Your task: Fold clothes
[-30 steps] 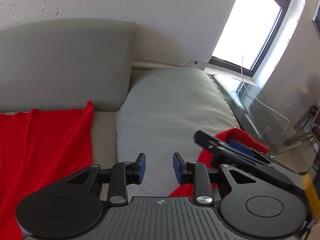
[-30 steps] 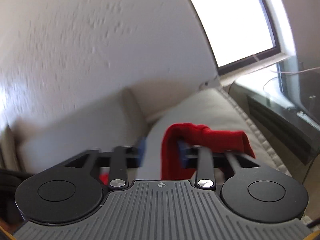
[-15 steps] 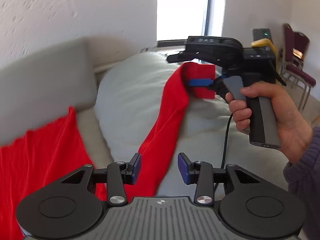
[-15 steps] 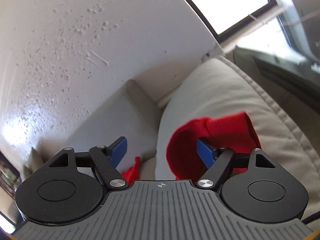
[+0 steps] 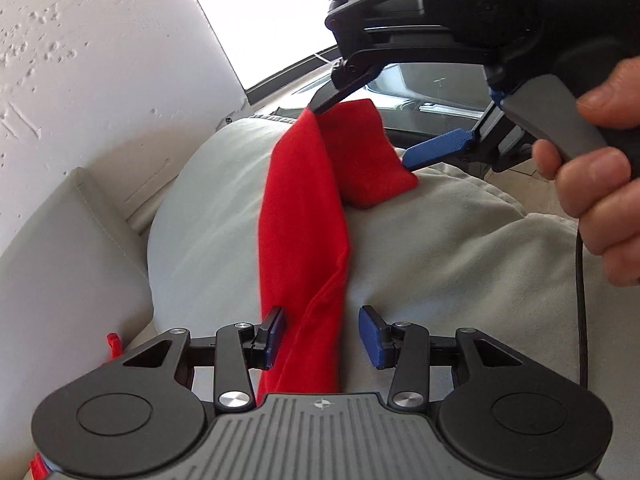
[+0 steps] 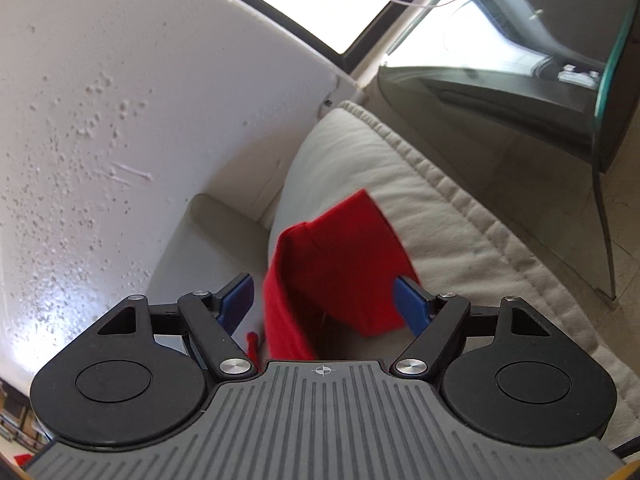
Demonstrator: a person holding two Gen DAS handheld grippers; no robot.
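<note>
Red garment (image 5: 304, 216) lies in a long bunched strip over the rounded top of the grey sofa cushion (image 5: 440, 264), running from the far crest of the cushion down toward the near edge.

Left tool (image 5: 320, 336): released, blue pads spread wide. The lower end of the garment hangs between the two fingers; contact with either pad cannot be told.

Right tool (image 6: 326, 300): released, fingers apart. The folded upper end of the garment sits in the gap, draped against the right-hand finger (image 6: 412, 304) and clear of the left-hand one. From the left wrist camera, the right tool (image 5: 362, 134) hovers above the far crest of the cushion, with its upper fingertip touching the garment's top fold. The person's right hand (image 5: 596, 168) grips its handle.

White textured wall (image 6: 120, 120) stands behind the cushion; window (image 5: 256, 12) beyond it.
</note>
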